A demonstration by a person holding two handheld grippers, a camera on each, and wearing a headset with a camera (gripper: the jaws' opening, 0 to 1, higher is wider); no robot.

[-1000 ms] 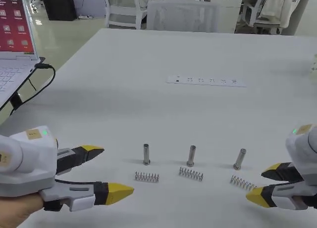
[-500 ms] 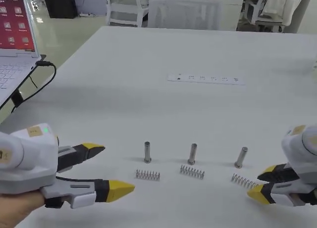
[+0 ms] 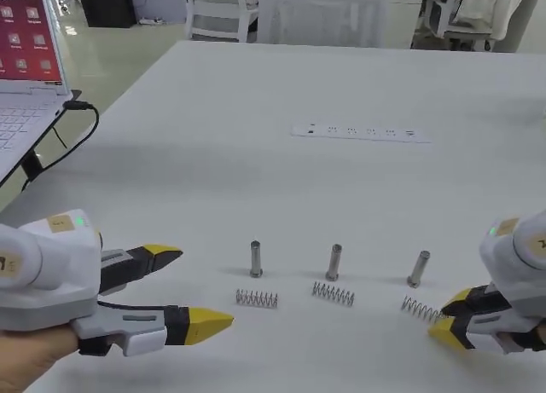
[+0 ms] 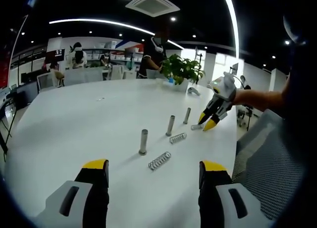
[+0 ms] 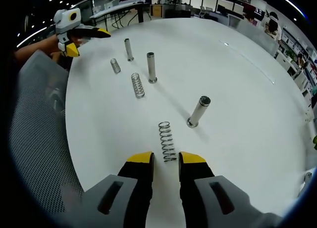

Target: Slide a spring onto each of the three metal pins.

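R gripper [image 3: 448,318] has come in leftward since 1 s ago, so its tips now sit right at the end of the right spring [image 3: 418,308], and its jaws have narrowed. L gripper [image 3: 200,288] is abt where it was. In the right gripper view the R gripper [image 5: 166,158] jaws stand slightly apart, w/ the near end of the right spring [image 5: 167,141] lying at the gap btwn the yellow tips. Can't tell if they touch it; no squeeze visible. L gripper jaws are wide open, holding nothing, low over the white table [image 3: 256,171] just left of the row. Three metal pins stand upright in a line: left pin [image 3: 256,258], middle pin [image 3: 334,262], right pin [image 3: 419,268]. One spring lies flat on the table just in front of each pin, apart from it, none threaded on: left spring [image 3: 257,298], middle spring [image 3: 333,293] and the right one. In the left gripper view the left pin [image 4: 143,141] and left spring [image 4: 159,160] are nearest ahead of the L gripper [image 4: 154,166], w/ the R gripper [image 4: 210,120] at the row's far end. Farther back on the table is a white power strip [image 3: 358,133]; an open laptop [image 3: 26,60] shows at the head view's left edge.
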